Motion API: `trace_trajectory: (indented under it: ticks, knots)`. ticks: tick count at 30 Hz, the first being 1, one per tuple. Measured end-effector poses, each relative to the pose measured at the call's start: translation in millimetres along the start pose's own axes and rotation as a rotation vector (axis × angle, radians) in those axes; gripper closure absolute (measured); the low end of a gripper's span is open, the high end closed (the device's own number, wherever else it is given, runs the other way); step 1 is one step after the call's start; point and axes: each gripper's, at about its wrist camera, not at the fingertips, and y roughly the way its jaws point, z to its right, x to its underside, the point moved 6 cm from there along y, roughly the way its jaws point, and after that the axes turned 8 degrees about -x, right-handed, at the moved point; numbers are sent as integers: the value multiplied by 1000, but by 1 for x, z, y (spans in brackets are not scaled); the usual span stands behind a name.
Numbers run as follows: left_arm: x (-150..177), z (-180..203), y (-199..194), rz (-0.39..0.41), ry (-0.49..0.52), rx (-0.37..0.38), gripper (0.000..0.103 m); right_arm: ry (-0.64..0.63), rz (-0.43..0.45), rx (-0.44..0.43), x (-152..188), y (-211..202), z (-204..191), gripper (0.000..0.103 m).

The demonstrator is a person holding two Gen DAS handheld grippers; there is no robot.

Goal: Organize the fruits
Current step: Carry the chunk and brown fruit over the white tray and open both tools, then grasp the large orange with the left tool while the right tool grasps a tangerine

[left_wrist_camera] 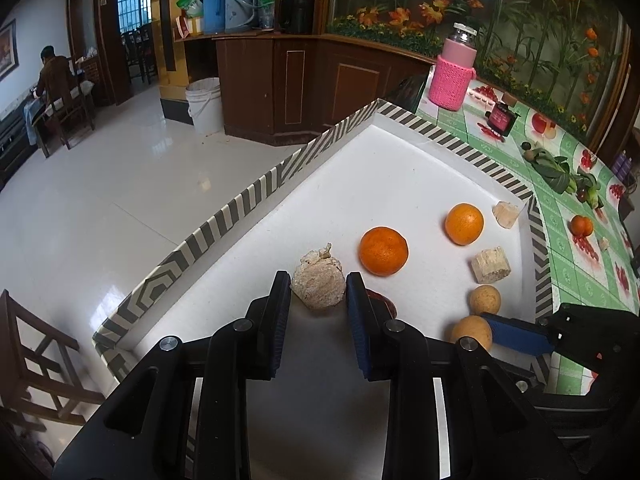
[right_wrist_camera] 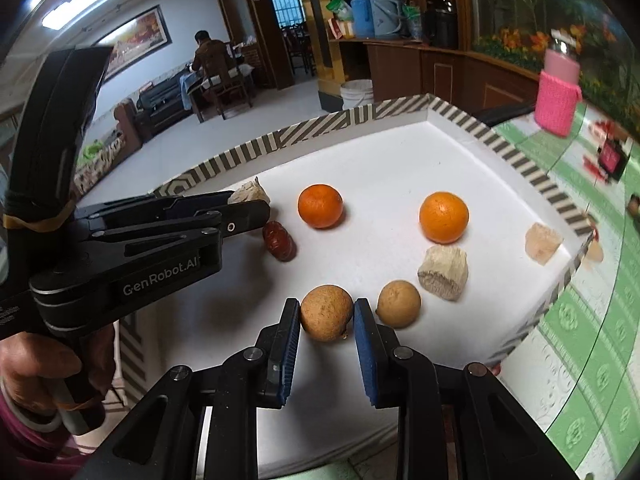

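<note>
A white tray (left_wrist_camera: 360,184) with a striped rim holds the fruits. My left gripper (left_wrist_camera: 318,292) is shut on a pale crumbly lump (left_wrist_camera: 319,283); from the right wrist view the left gripper (right_wrist_camera: 250,204) holds the lump (right_wrist_camera: 246,191) at the tray's left. My right gripper (right_wrist_camera: 326,314) is shut on a brown round fruit (right_wrist_camera: 325,312), also seen in the left view (left_wrist_camera: 472,330). A second brown fruit (right_wrist_camera: 399,304) sits just right of it. Two oranges (right_wrist_camera: 320,205) (right_wrist_camera: 443,217) lie farther back. A red date (right_wrist_camera: 279,241) lies by the left gripper.
Two pale fibrous chunks (right_wrist_camera: 443,272) (right_wrist_camera: 542,242) lie on the tray's right side. A green patterned tablecloth (right_wrist_camera: 580,320) lies beyond the tray, with a pink-sleeved bottle (right_wrist_camera: 558,88) and a small red box (right_wrist_camera: 611,156). Leafy greens (left_wrist_camera: 560,170) lie on the table.
</note>
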Motion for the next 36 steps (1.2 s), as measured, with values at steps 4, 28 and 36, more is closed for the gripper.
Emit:
trace_trajectory:
  ticks: [4,28,36]
  knots:
    - [1,3,4,-14,4,1,75,-15,-19,23,1,5,-2,77]
    - [-11,48,-37,85,45,23,48,127,158,62,20,-82,49,75]
    - [-13,104,-48,105,127,77,48,214,199,143,48,-125,91,75]
